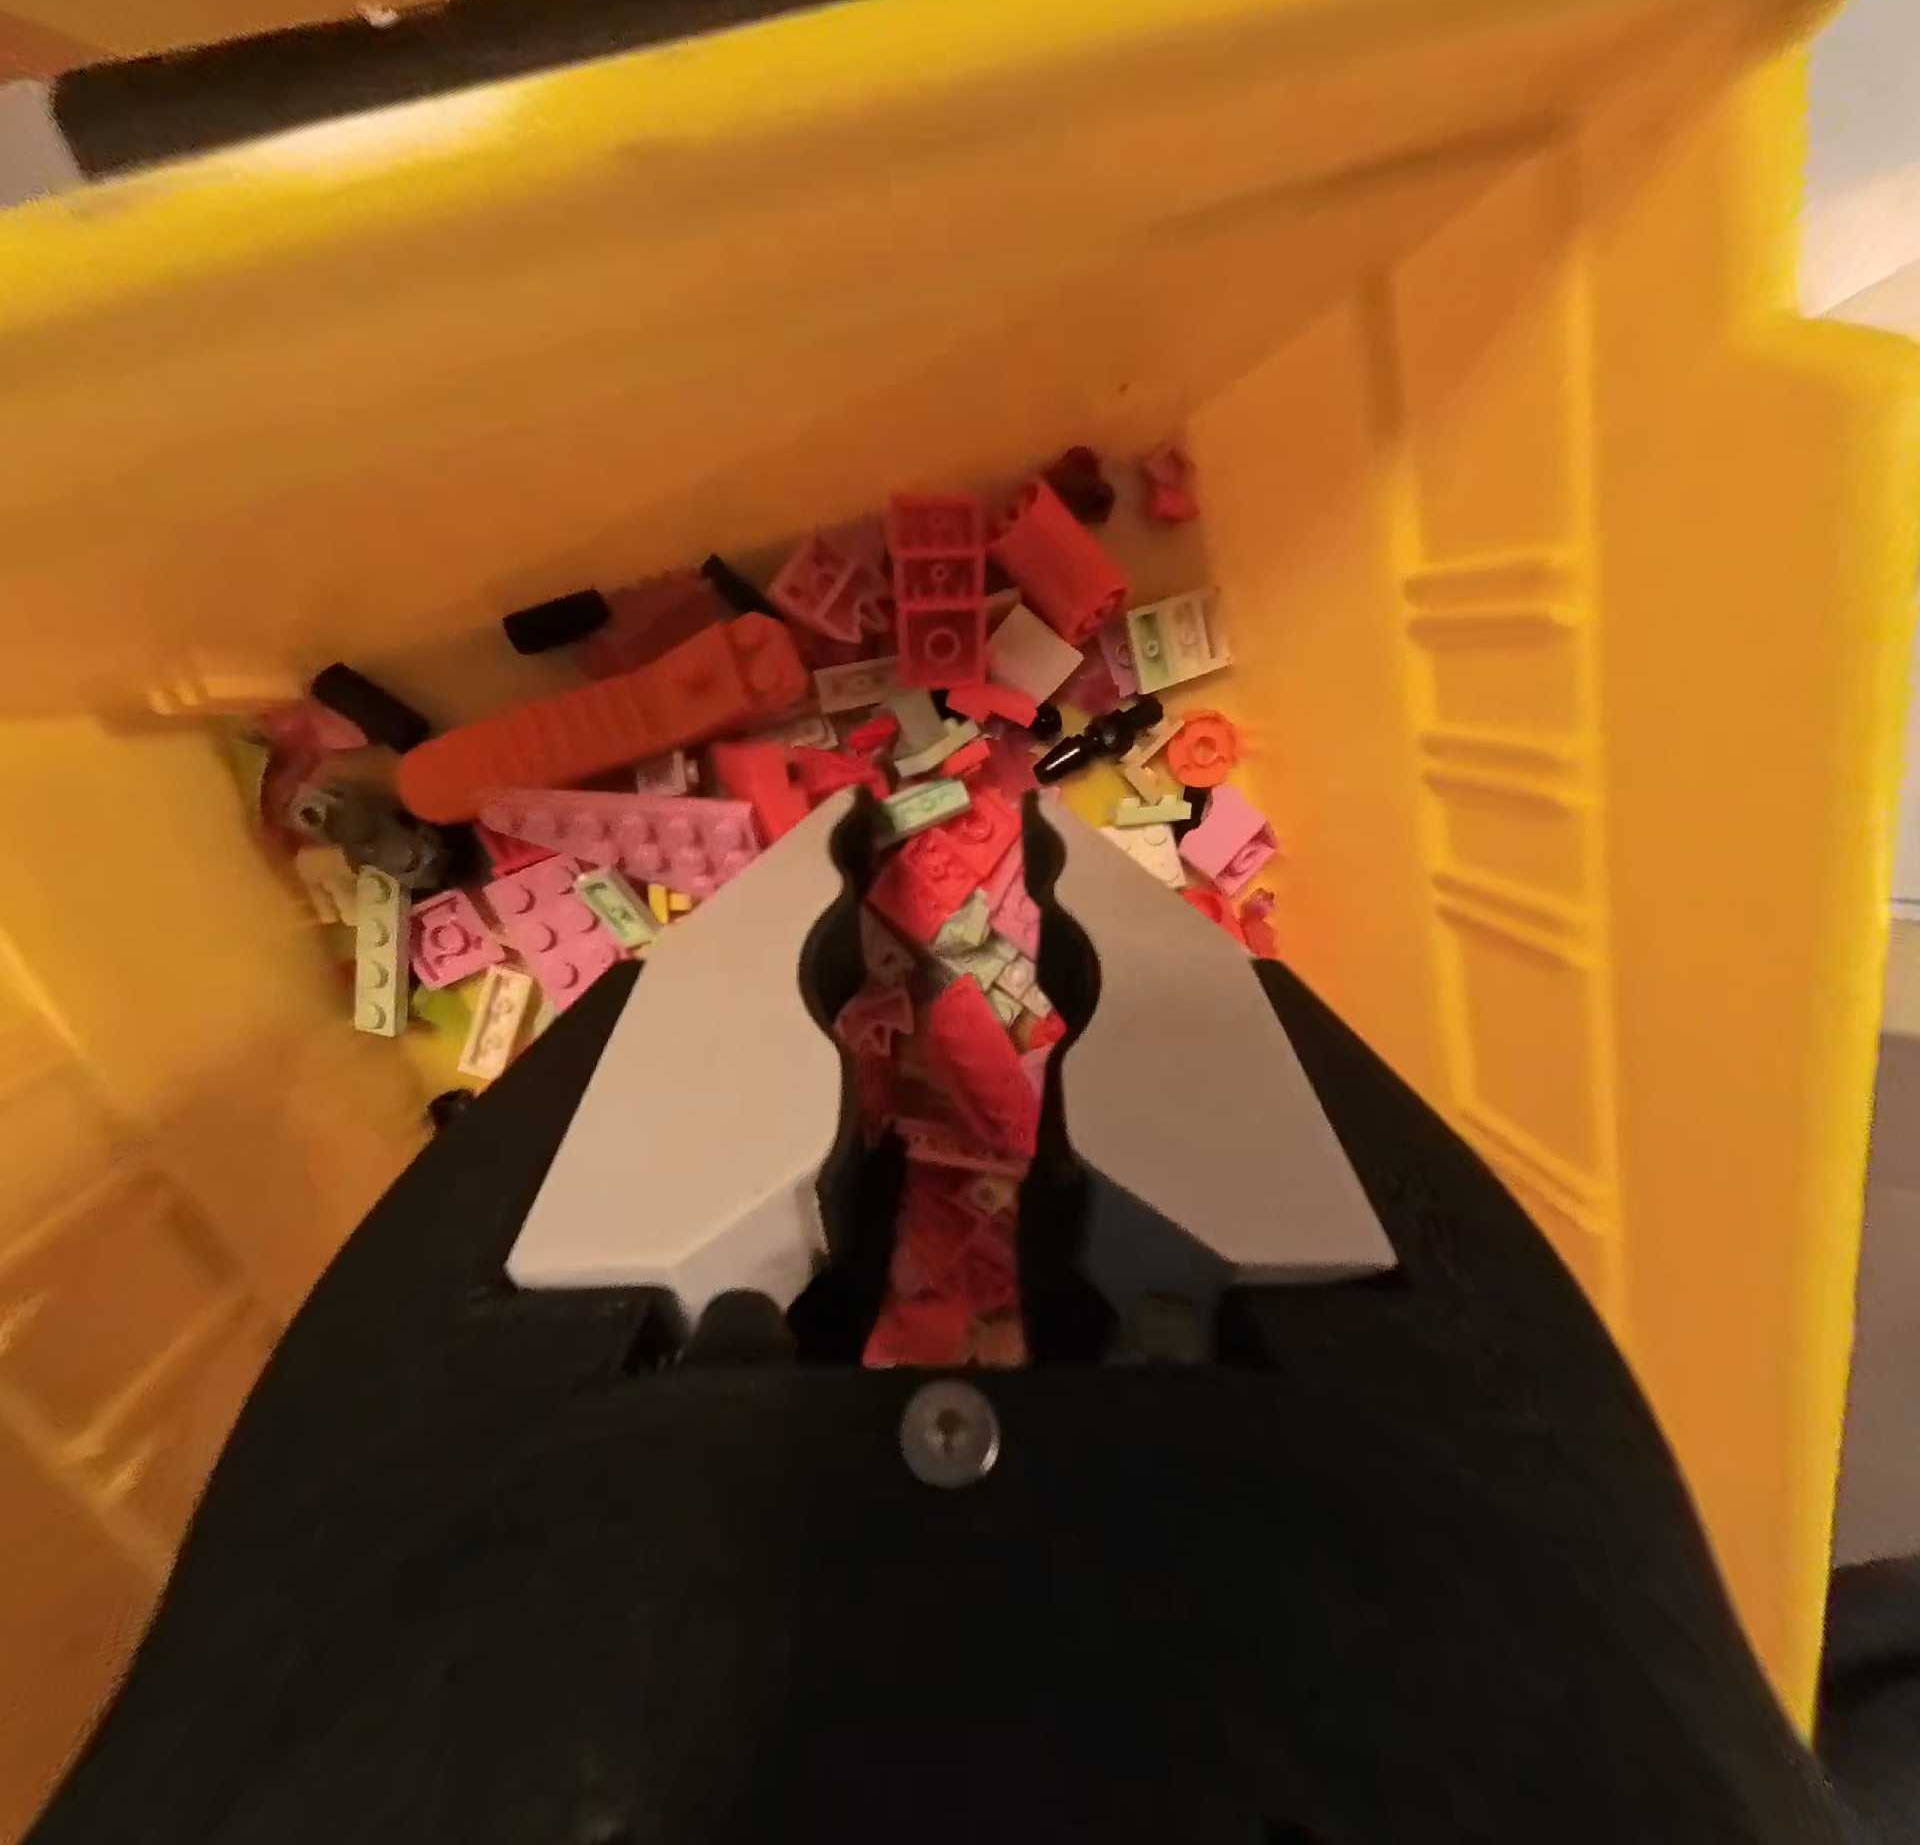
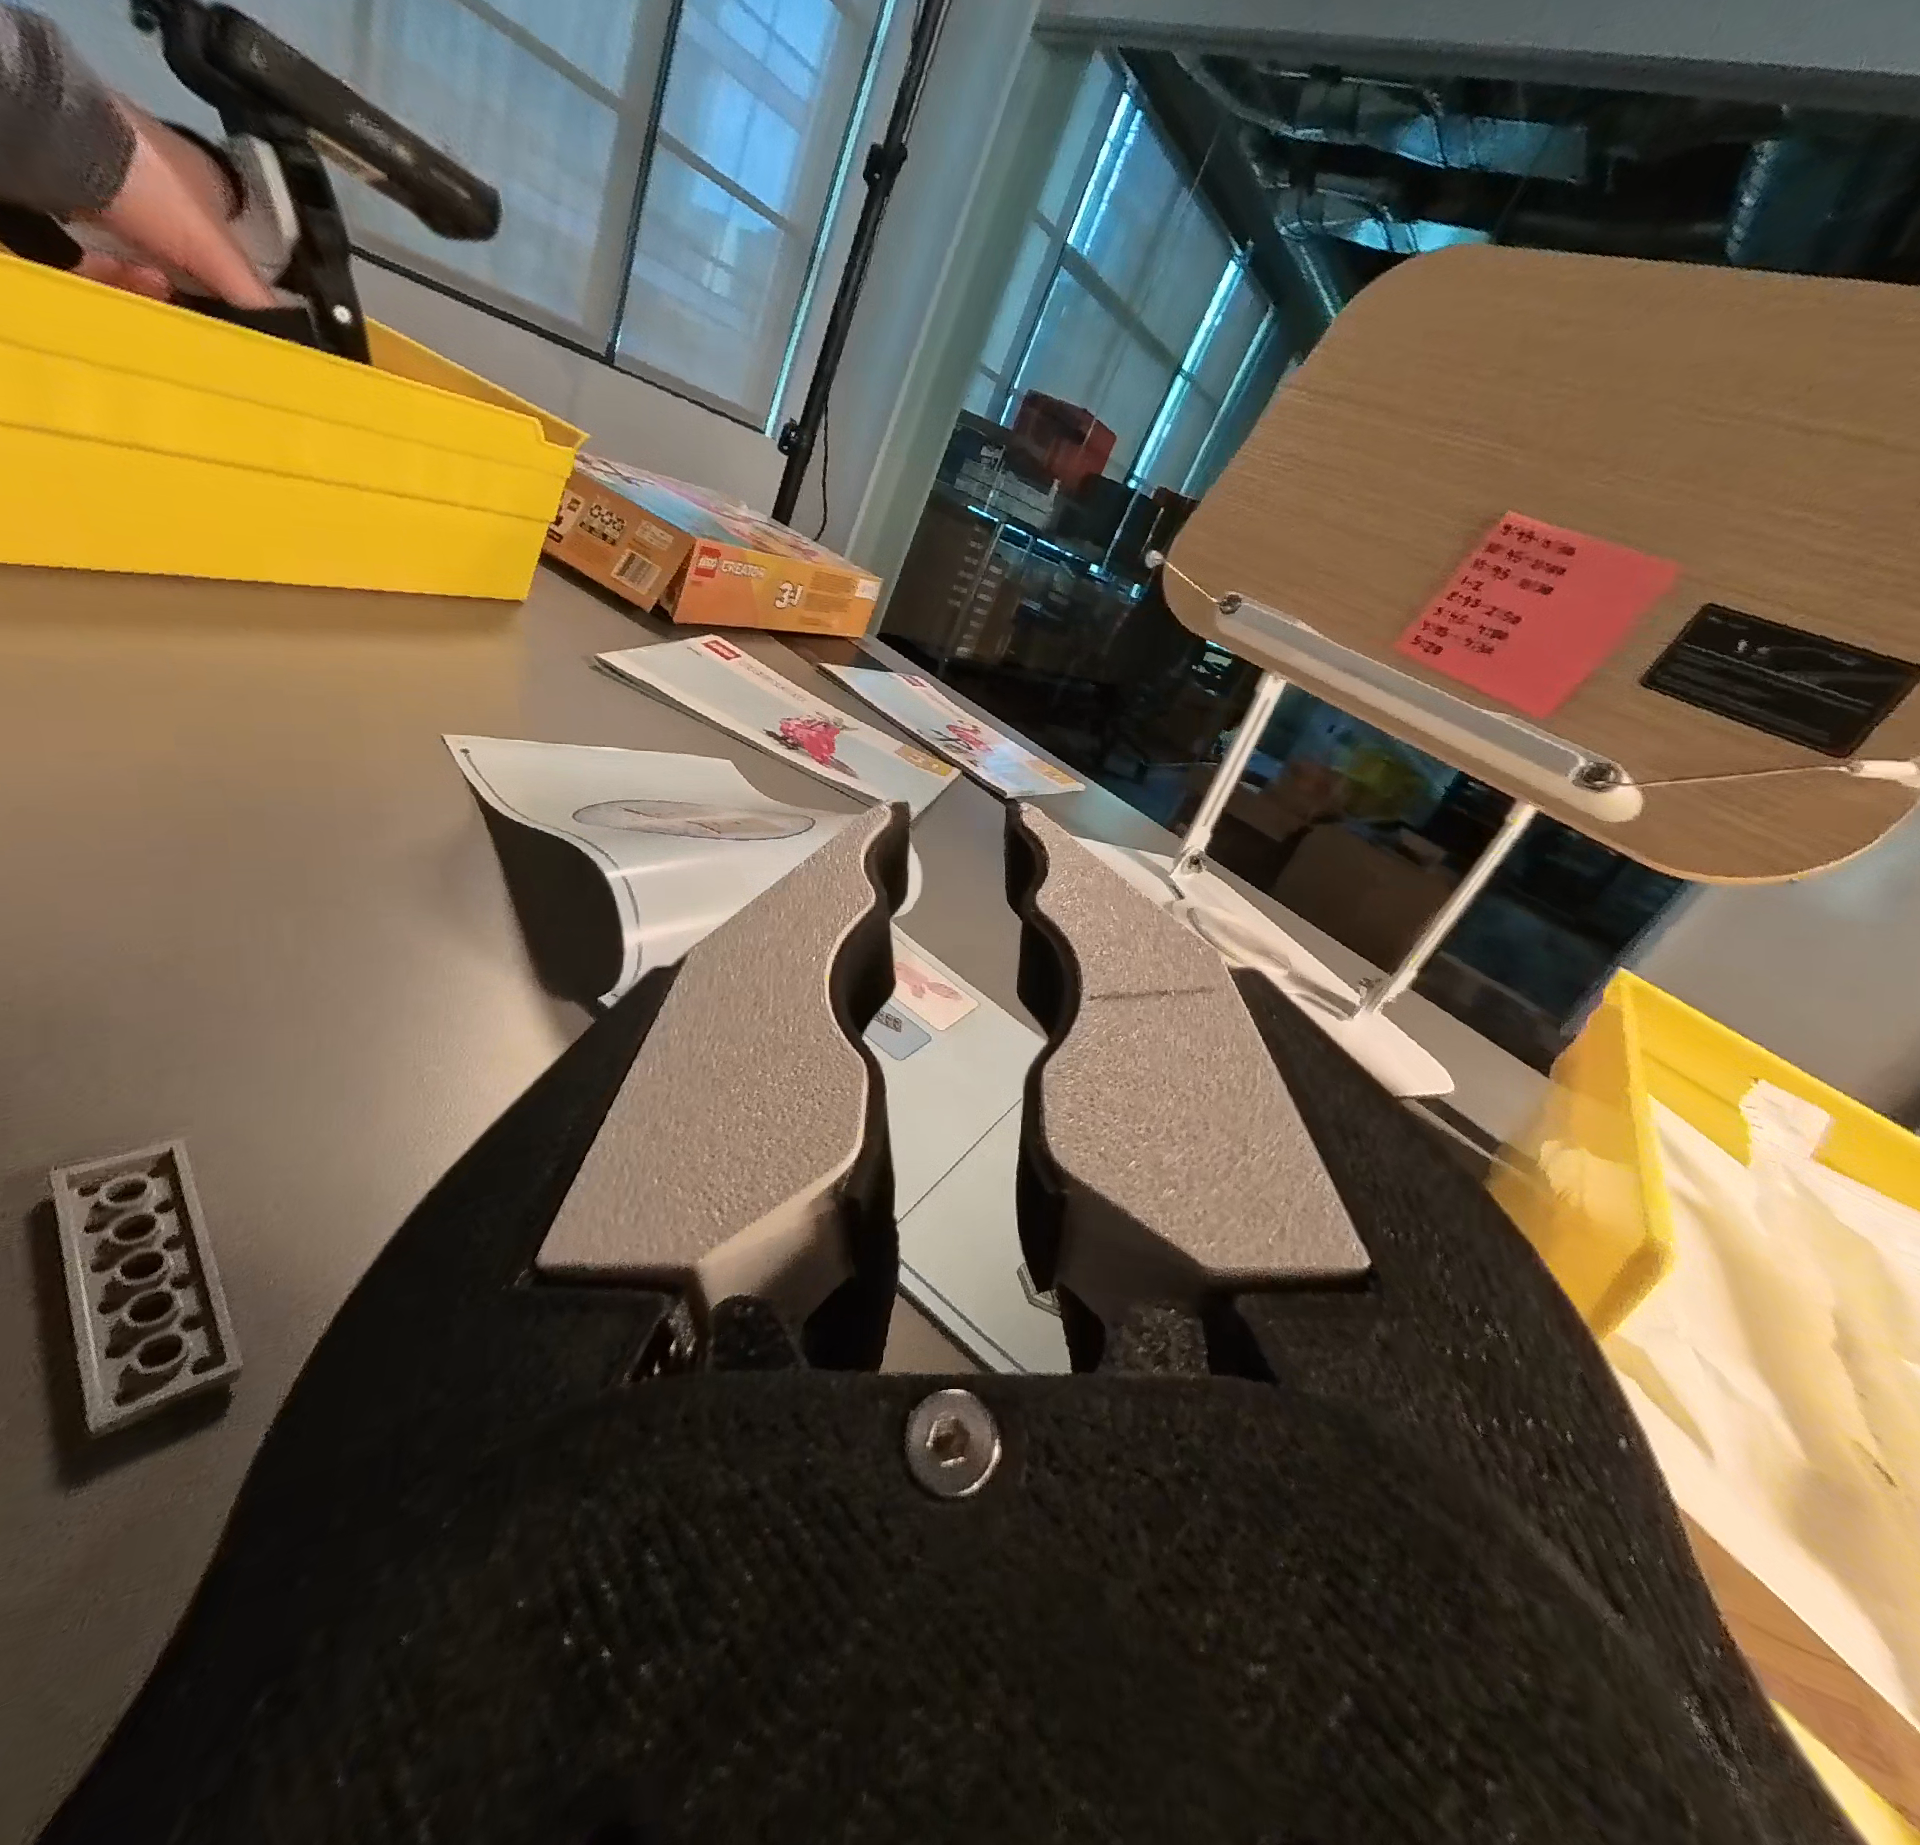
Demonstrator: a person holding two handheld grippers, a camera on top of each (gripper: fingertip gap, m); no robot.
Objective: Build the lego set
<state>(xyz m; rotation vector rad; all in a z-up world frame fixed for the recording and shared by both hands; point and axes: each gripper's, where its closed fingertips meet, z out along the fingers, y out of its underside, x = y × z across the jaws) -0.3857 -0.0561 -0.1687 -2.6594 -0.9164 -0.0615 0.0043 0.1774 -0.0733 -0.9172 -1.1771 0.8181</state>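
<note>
Left claw down inside yellow bin, jaws parted over pile of red and pink bricks at frame centre; mint plate between tips, grip uncertain. Right claw parted, bare, above open booklet on tabletop; grey plate lower left.

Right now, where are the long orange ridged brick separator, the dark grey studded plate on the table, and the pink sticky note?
Long orange ridged brick separator (image 1: 582,725): left wrist view, mid-body.
Dark grey studded plate (image 2: 140,1286): right wrist view, centre.
Pink sticky note (image 2: 1532,611): right wrist view, middle.

Left wrist view: close, down into yellow bin. Right: low across table, same bin far-left.
</note>
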